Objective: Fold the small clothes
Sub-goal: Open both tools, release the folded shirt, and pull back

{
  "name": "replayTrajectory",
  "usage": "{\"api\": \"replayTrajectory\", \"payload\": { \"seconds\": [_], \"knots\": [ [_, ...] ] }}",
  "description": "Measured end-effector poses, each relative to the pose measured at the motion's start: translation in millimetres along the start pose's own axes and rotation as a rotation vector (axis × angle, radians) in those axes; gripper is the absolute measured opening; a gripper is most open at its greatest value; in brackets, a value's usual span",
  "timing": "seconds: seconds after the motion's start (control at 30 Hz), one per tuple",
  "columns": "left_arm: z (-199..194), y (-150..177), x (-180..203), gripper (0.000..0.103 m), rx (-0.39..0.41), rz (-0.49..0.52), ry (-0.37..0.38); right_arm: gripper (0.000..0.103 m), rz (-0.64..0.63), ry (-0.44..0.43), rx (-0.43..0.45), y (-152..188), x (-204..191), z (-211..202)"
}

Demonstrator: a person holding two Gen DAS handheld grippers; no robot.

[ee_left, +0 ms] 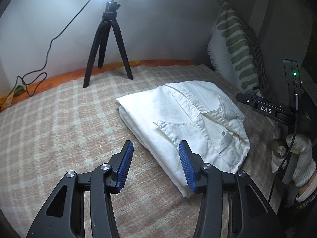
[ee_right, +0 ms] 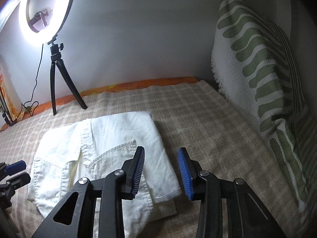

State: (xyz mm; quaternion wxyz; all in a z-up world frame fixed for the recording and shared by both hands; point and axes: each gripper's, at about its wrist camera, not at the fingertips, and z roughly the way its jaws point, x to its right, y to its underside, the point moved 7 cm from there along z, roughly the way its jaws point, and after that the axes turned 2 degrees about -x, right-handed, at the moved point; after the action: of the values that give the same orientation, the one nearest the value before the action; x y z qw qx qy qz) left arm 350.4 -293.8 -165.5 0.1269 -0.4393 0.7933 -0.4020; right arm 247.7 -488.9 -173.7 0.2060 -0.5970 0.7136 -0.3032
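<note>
A white garment (ee_left: 184,123), folded into a thick rectangle with a pocket and a label showing, lies on the checked beige blanket (ee_left: 59,123). My left gripper (ee_left: 156,148) is open and empty, just above the garment's near left edge. My right gripper (ee_right: 161,158) is open and empty, hovering over the right edge of the same garment (ee_right: 111,150). The right gripper also shows at the right in the left wrist view (ee_left: 263,109), held by a gloved hand. The left gripper's fingertips (ee_right: 15,166) show at the left edge of the right wrist view.
A ring light on a black tripod (ee_left: 108,45) stands at the back of the blanket, its cable (ee_left: 47,55) trailing left. A green-and-white patterned pillow (ee_right: 257,69) leans on the right wall. An orange sheet edge (ee_right: 128,84) runs along the back.
</note>
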Motion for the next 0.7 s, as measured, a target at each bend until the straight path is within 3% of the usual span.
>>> {"api": "replayTrajectory", "payload": {
  "seconds": [0.07,0.17,0.53,0.7],
  "knots": [
    [-8.5,-0.2,3.0,0.048,0.012,0.017,-0.007,0.041,-0.002,-0.006,0.007,-0.4,-2.9,-4.8],
    [-19.9,-1.4,12.3,0.058,0.032,0.041,-0.015,0.053,0.005,-0.009,0.026,-1.7,-6.5,-13.5],
    [-78.4,13.3,31.7,0.067,0.099,0.073,-0.005,0.064,-0.022,-0.008,0.080,1.8,-33.7,-62.2],
    [-107.8,23.5,31.8,0.072,0.136,0.068,-0.006,0.080,-0.009,-0.025,0.125,7.9,-50.7,-90.7]
  ]
}}
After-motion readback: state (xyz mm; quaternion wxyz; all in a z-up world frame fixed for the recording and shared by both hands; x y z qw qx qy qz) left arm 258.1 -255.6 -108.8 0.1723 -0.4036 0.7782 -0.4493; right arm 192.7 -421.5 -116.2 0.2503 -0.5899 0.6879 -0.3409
